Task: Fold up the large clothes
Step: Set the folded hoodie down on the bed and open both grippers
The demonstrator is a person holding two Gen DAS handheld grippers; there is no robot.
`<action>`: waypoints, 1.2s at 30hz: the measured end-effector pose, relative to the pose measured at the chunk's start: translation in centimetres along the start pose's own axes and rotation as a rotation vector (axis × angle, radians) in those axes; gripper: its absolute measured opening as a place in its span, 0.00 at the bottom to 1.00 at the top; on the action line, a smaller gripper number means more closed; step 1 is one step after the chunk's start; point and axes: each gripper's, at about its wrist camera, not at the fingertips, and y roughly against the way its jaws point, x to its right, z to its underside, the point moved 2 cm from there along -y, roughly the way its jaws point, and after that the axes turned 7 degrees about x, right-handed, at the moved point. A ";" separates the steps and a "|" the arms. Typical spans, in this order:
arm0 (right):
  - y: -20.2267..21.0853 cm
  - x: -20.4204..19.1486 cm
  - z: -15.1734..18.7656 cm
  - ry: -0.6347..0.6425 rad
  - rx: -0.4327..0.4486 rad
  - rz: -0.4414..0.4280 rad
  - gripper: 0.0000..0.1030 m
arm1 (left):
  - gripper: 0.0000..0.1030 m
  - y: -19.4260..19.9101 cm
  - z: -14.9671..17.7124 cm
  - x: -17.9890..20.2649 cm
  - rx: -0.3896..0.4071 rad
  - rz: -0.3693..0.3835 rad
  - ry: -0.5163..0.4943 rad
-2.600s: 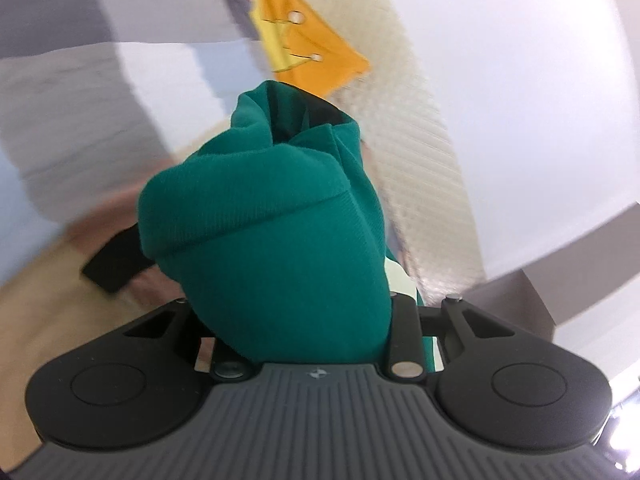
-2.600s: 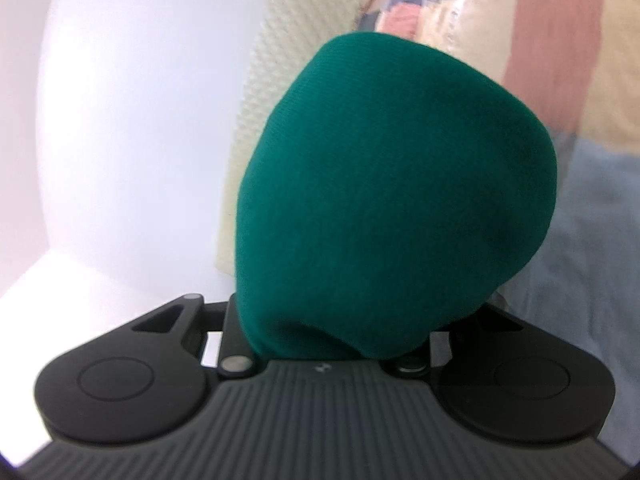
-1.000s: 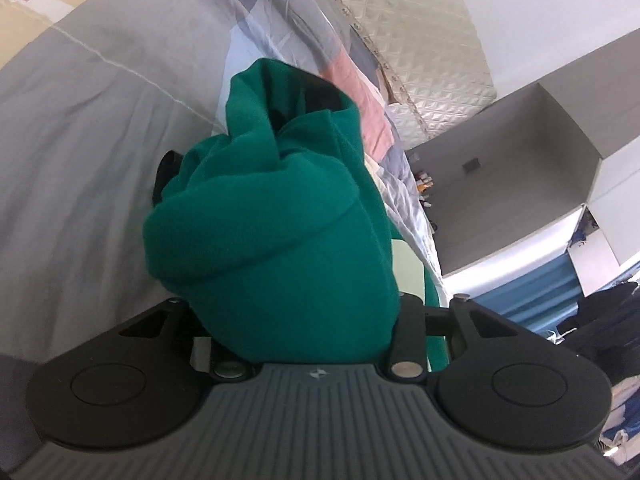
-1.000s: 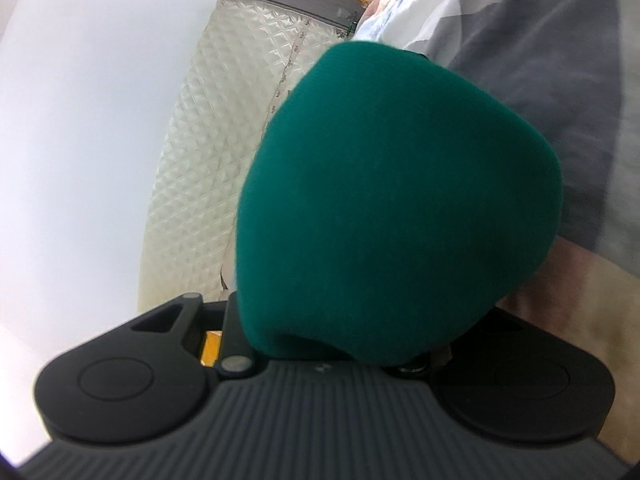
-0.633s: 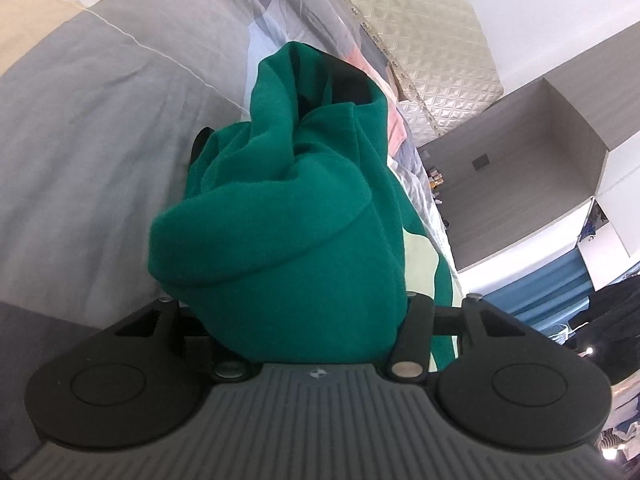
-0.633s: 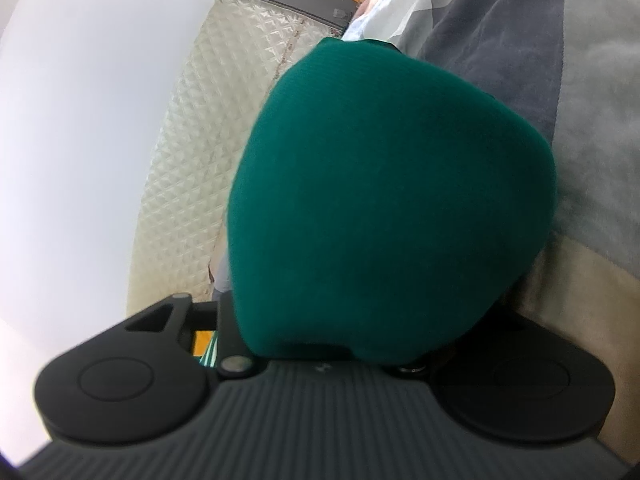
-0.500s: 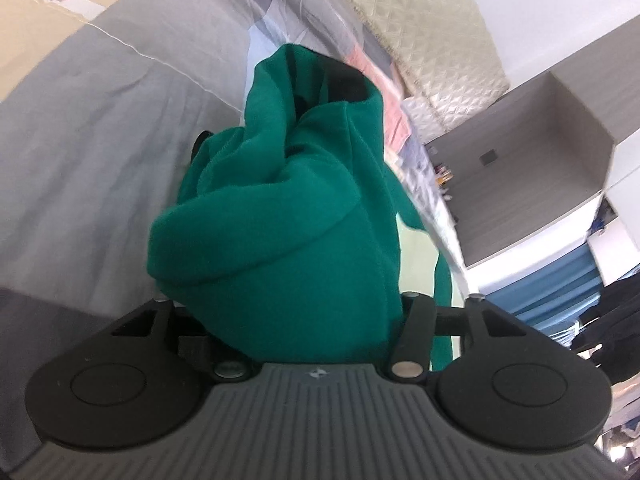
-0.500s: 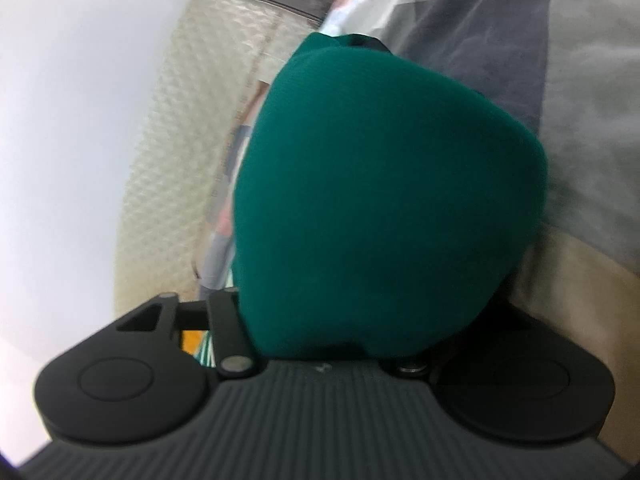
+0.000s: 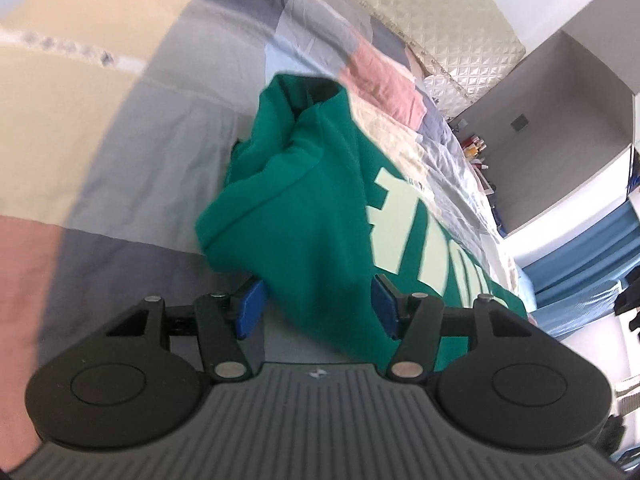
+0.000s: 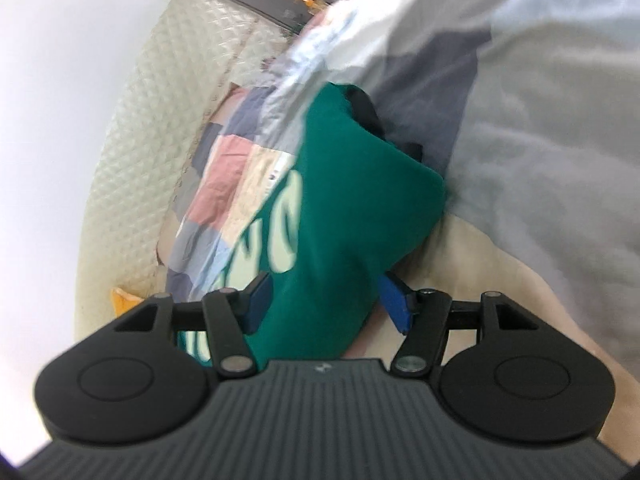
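Two tools are in view, one per wrist camera, and both stand over the same green sweatshirt (image 9: 316, 216) on a bed.

Left tool (image 9: 316, 312): its jaws have just been opening. The blue pads (image 9: 250, 310) are spread, and a bunched fold of the sweatshirt lies between them. The left-hand pad stands clear of the cloth; the right-hand pad is just beside it, possibly brushing it, with no squeeze visible. Assessed as released.

Right tool (image 10: 326, 304): its jaws have likewise just been opening. Its blue pads (image 10: 394, 306) are parted with the green cloth between them. The fabric hangs loose and is not pinched. Assessed as released.

Sweatshirt: lies on the patchwork bedspread (image 9: 168, 168), which is made of grey, cream, pink and pale-blue panels. The garment is folded over on itself, with large pale-green lettering (image 9: 404, 236) facing up along its body; the lettering is also seen in the right wrist view. A dark lining shows at the opening at its far end (image 10: 362, 110).

Surroundings: a cream quilted headboard (image 9: 432, 20) runs along the far side of the bed. A grey cabinet (image 9: 560, 120) stands beyond it, and blue curtains (image 9: 576, 276) hang at the right edge of the left wrist view. Both views are motion-blurred.
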 end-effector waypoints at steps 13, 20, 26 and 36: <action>10.3 -10.8 1.2 0.315 0.077 -0.122 0.60 | 0.62 13.5 0.1 8.1 0.132 0.002 -0.212; 15.9 -15.2 3.0 0.466 0.119 -0.167 0.60 | 0.62 20.9 1.8 12.4 0.190 0.018 -0.333; 21.2 -18.0 5.7 0.594 0.133 -0.204 0.60 | 0.62 27.1 3.9 14.7 0.233 0.049 -0.408; 28.1 -18.8 11.4 0.806 0.187 -0.183 0.61 | 0.62 33.6 9.2 15.7 0.257 0.034 -0.562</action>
